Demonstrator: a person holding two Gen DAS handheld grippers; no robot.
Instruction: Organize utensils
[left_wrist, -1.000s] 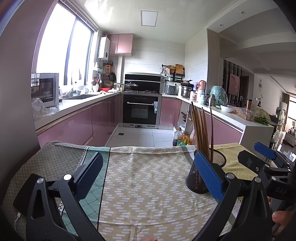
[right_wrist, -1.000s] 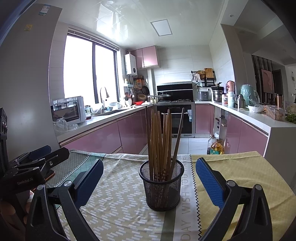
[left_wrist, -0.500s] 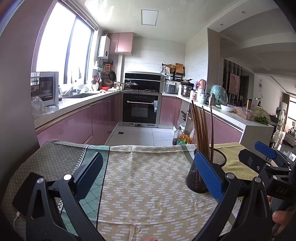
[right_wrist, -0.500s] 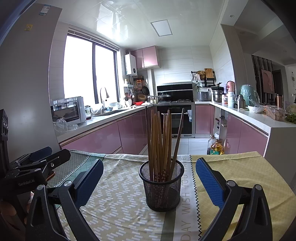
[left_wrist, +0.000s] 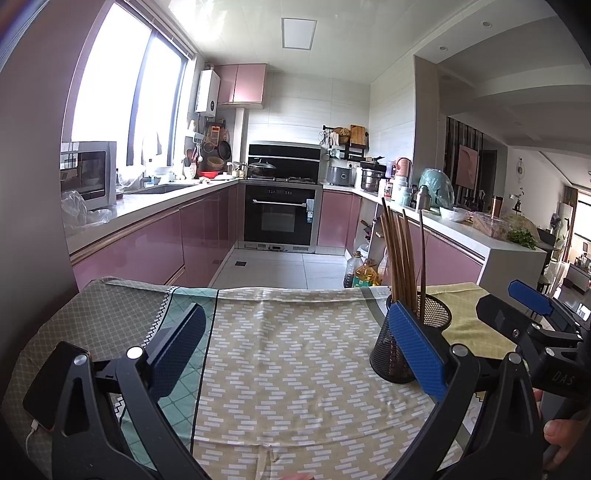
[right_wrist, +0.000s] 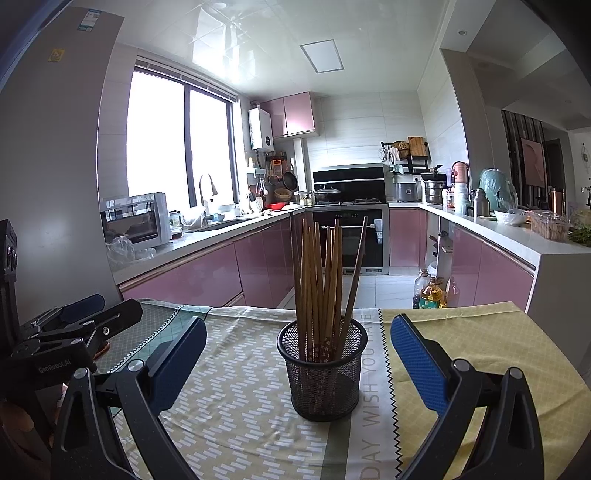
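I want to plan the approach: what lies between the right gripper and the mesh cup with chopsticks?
Only bare tablecloth, as the right wrist view shows. The right gripper is open, the mesh cup just ahead between its fingers, untouched.

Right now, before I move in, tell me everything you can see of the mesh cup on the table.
The mesh cup is a round black wire-mesh holder, open at the top, standing upright on the patterned tablecloth. It holds a bundle of brown wooden chopsticks, mostly upright, one leaning right. Nothing else touches it. It sits centred ahead of the open right hand-held gripper, whose blue pads flank it without contact.
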